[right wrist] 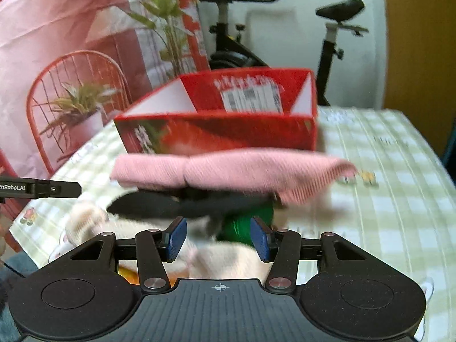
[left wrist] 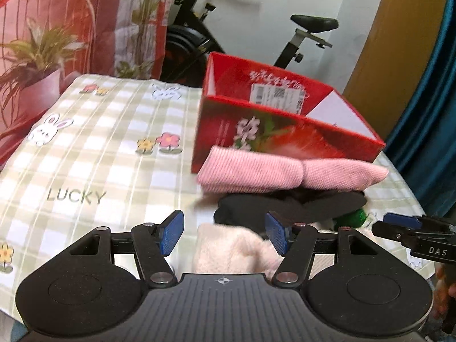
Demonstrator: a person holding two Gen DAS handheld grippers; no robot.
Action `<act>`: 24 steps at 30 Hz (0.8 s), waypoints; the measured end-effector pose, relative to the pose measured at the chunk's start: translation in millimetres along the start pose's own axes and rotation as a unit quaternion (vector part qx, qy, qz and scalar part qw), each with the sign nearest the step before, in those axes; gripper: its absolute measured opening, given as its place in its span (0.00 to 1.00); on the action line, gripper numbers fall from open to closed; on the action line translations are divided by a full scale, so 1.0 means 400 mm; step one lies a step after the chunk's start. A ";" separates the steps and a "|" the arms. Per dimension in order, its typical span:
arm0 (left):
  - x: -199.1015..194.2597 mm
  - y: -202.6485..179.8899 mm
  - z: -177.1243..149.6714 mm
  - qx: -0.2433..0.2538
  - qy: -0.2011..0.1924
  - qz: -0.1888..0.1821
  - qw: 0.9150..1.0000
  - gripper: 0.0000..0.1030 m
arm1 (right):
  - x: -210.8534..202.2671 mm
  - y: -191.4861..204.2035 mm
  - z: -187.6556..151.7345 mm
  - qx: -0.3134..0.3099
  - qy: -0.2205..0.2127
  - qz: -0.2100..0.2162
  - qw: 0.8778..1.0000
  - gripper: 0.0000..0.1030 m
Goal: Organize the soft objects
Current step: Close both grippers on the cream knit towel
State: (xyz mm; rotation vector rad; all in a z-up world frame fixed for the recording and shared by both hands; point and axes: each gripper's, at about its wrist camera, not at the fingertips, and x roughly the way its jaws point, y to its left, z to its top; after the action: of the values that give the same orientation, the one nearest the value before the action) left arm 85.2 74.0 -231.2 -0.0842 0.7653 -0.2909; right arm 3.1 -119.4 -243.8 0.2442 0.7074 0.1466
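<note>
Left wrist view: left tool (left wrist: pixel 225 235) gapes, gripping nothing, above a cream fluffy cloth (left wrist: pixel 233 249); right tool (right wrist: pixel 219 238) likewise empty, over the bench (right wrist: pixel 384 185) pile before the red box (right wrist: pixel 228 131).

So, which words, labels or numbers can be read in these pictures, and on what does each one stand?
"LUCKY": printed on the checked tablecloth.
"DAS": on the right gripper, seen in the left wrist view.
"enRobot.AI": on the left gripper, seen in the right wrist view, its start cut off.
Red box: upside-down characters and a white barcode label, too blurred to read.
</note>
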 end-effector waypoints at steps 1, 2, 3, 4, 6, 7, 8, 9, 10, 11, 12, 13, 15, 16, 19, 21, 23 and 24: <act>0.003 0.005 -0.006 -0.006 0.002 0.000 1.000 0.63 | 0.003 -0.006 -0.011 0.006 0.004 -0.001 1.000 0.45; 0.007 0.011 -0.011 -0.013 0.005 -0.001 1.000 0.63 | 0.006 -0.009 -0.020 0.010 0.008 -0.002 1.000 0.45; 0.011 0.017 -0.014 -0.019 0.008 -0.002 1.000 0.63 | 0.008 -0.010 -0.027 0.013 0.011 -0.003 1.000 0.45; 0.016 0.021 -0.013 -0.023 0.010 -0.002 1.000 0.63 | 0.011 -0.012 -0.032 0.015 0.014 -0.004 1.000 0.46; 0.021 0.024 -0.018 -0.028 0.011 0.001 1.000 0.63 | 0.018 -0.013 -0.036 0.017 0.020 -0.004 1.000 0.48; 0.024 0.025 -0.021 -0.030 0.012 0.001 0.999 0.63 | 0.022 -0.013 -0.038 0.018 0.022 -0.005 1.000 0.49; 0.028 0.023 -0.028 -0.031 0.015 0.001 0.999 0.63 | 0.025 -0.013 -0.041 0.019 0.024 -0.006 1.000 0.51; 0.032 0.024 -0.034 -0.031 0.019 0.000 0.999 0.63 | 0.028 -0.013 -0.044 0.020 0.028 -0.007 0.999 0.51; 0.035 0.023 -0.040 -0.032 0.024 -0.002 0.999 0.63 | 0.032 -0.014 -0.048 0.022 0.032 -0.008 0.999 0.51; 0.039 0.025 -0.048 -0.032 0.028 -0.005 0.999 0.63 | 0.036 -0.017 -0.048 0.025 0.035 -0.009 0.999 0.51; 0.043 0.022 -0.053 -0.031 0.032 -0.007 0.999 0.63 | 0.039 -0.018 -0.050 0.028 0.039 -0.010 0.999 0.51; 0.048 0.021 -0.057 -0.030 0.037 -0.009 0.999 0.63 | 0.042 -0.021 -0.052 0.032 0.043 -0.010 0.999 0.52; 0.054 0.019 -0.065 -0.031 0.043 -0.014 0.999 0.63 | 0.048 -0.025 -0.053 0.038 0.048 -0.009 0.998 0.52; 0.057 0.016 -0.070 -0.031 0.042 -0.015 0.998 0.63 | 0.050 -0.028 -0.055 0.040 0.049 -0.008 0.998 0.52; 0.056 0.017 -0.075 -0.036 0.041 -0.020 0.998 0.62 | 0.052 -0.030 -0.057 0.043 0.051 0.000 0.998 0.51; 0.053 0.015 -0.075 -0.033 0.040 -0.026 0.998 0.51 | 0.051 -0.026 -0.058 0.040 0.050 0.004 0.998 0.46; 0.051 0.006 -0.075 -0.024 0.038 -0.029 0.999 0.44 | 0.049 -0.021 -0.056 0.032 0.048 0.008 0.998 0.41; 0.050 0.001 -0.075 -0.018 0.037 -0.032 0.999 0.38 | 0.047 -0.016 -0.056 0.027 0.048 0.011 0.998 0.38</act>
State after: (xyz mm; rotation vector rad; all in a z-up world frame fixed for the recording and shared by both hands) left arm 78.4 69.3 -266.2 -0.1331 0.8430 -0.3427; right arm 3.0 -117.7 -273.7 0.2988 0.8042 0.1610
